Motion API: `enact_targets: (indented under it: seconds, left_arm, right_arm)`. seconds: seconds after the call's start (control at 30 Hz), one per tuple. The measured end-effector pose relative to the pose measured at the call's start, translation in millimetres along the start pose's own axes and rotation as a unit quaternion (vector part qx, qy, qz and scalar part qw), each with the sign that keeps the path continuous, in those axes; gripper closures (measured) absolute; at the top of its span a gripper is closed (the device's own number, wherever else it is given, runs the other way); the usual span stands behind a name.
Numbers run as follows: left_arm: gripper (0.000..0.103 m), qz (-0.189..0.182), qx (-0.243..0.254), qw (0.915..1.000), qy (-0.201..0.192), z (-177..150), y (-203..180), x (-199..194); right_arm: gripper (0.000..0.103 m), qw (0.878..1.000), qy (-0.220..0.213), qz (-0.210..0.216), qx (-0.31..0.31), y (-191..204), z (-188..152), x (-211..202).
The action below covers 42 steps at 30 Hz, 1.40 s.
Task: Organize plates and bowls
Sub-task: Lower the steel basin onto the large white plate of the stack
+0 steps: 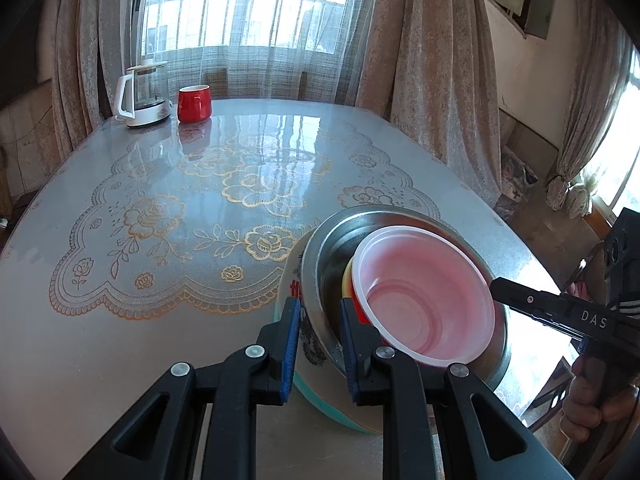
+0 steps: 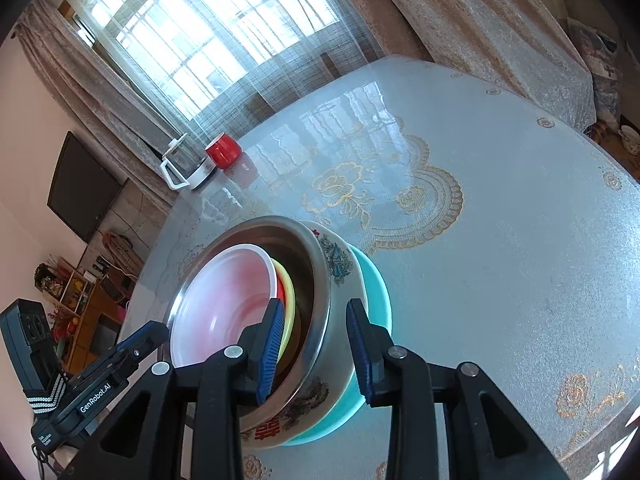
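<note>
At the lower right of the left wrist view, the left gripper (image 1: 320,344) pinches the near rim of the steel bowl (image 1: 320,264). That bowl nests in a printed bowl (image 2: 340,268) over a teal dish (image 2: 378,284) (its far side hidden). The right gripper (image 2: 316,352) straddles the opposite rim, narrowly parted; pad contact is unclear. A pink cup (image 1: 424,292) sits inside, covering most of the yellow and red bowls beneath.

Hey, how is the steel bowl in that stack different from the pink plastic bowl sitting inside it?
The steel bowl is shiny metal, while the pink plastic bowl is translucent with a white rim. The steel bowl is wider and nests inside a patterned enamel basin; the pink bowl is smaller and is innermost. Both grippers straddle the steel bowl's rim, not the pink bowl's. Both bowls are round, empty and tilted together.
</note>
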<state>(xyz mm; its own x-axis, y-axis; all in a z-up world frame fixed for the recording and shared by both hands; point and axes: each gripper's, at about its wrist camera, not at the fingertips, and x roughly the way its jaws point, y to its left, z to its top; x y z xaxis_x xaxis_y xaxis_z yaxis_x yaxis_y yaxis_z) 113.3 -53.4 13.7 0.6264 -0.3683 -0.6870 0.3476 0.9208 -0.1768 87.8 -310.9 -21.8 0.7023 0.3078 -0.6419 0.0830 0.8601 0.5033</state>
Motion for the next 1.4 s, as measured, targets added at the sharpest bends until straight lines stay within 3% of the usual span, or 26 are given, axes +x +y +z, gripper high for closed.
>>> enact_targets:
  seconds: [0.3,1.4]
  left_arm:
    - [0.083,-0.010,0.005,0.9998,0.013,-2.2,-1.6,4.8]
    - [0.079,-0.012,0.012,0.9999,0.003,-12.6,-9.8,-3.2]
  right_arm:
    - [0.080,0.999,0.005,-0.029,-0.034,11.6,-8.7,9.1]
    - [0.078,0.999,0.004,-0.037,-0.033,16.9,-14.8,6.9]
